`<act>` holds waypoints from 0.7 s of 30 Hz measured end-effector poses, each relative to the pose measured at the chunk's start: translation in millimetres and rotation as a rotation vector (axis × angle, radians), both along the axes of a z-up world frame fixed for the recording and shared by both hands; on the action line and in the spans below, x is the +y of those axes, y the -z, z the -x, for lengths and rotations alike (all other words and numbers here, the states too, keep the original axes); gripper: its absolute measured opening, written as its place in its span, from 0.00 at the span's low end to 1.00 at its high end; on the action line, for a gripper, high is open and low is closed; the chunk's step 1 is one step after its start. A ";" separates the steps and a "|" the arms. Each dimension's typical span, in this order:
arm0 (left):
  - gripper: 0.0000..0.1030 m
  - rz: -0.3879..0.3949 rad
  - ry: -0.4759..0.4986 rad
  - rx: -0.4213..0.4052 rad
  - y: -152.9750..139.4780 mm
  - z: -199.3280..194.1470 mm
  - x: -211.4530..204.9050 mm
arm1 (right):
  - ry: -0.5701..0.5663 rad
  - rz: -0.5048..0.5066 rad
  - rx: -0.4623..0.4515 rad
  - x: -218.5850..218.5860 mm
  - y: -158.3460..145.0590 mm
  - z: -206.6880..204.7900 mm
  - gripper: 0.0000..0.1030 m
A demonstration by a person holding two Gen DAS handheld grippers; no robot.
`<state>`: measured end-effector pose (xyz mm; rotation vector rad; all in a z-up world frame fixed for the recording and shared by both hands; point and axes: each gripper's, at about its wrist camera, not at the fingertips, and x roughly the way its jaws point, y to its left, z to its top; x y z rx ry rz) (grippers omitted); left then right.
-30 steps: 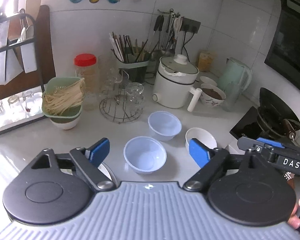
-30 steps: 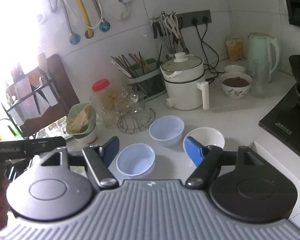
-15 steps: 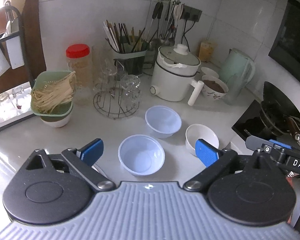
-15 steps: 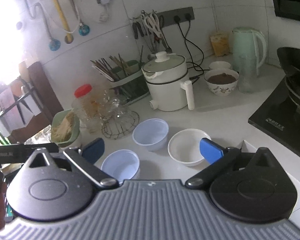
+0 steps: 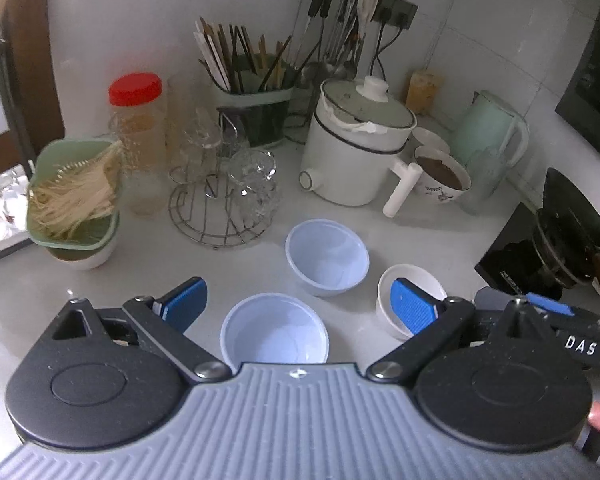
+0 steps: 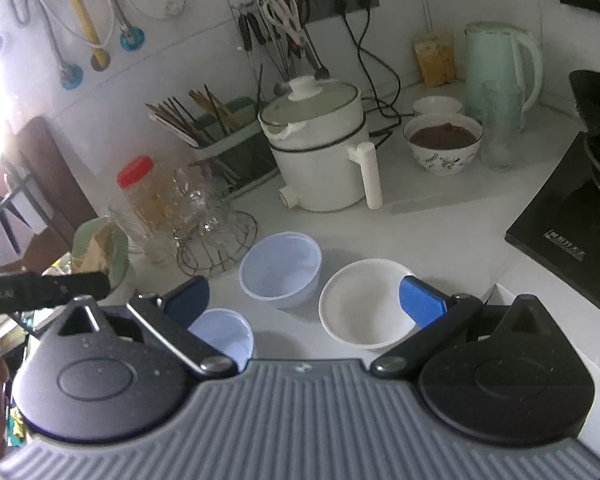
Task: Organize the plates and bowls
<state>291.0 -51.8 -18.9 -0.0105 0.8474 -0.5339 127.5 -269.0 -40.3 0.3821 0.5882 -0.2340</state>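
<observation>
Three empty bowls sit on the white counter. In the left wrist view the near pale-blue bowl (image 5: 274, 334) lies just ahead, between the wide-spread blue pads of my left gripper (image 5: 300, 308), untouched. The far pale-blue bowl (image 5: 327, 255) is behind it and the white bowl (image 5: 410, 292) sits partly behind the right pad. In the right wrist view my right gripper (image 6: 304, 300) stands open; the white bowl (image 6: 360, 304) lies at its right pad, the far blue bowl (image 6: 280, 266) ahead, the near blue bowl (image 6: 222, 334) by the left pad. Neither gripper holds anything.
At the back stand a white electric pot (image 5: 356, 152), a wire rack with glasses (image 5: 224, 200), a red-lidded jar (image 5: 138, 136), a chopstick holder (image 5: 252, 96), a green basket of noodles (image 5: 76, 196), a bowl of brown food (image 6: 442, 142), a mint kettle (image 6: 500, 64). A black stove (image 6: 568, 232) lies right.
Both grippers moved forward and down toward the bowls, which now appear larger. Both sets of jaws spread wider, the right one more noticeably. The bowls have not moved.
</observation>
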 end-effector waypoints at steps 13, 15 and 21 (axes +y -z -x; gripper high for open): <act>0.97 -0.055 0.030 0.038 39.7 -47.7 -33.6 | -0.022 -0.057 0.044 -25.1 26.7 -43.4 1.00; 0.97 -0.056 0.024 0.070 49.7 -56.3 -35.0 | -0.007 -0.066 0.043 -32.3 27.9 -47.6 1.00; 0.97 -0.048 0.007 0.132 68.9 -80.6 -38.7 | 0.019 -0.082 0.050 -49.6 42.5 -68.8 1.00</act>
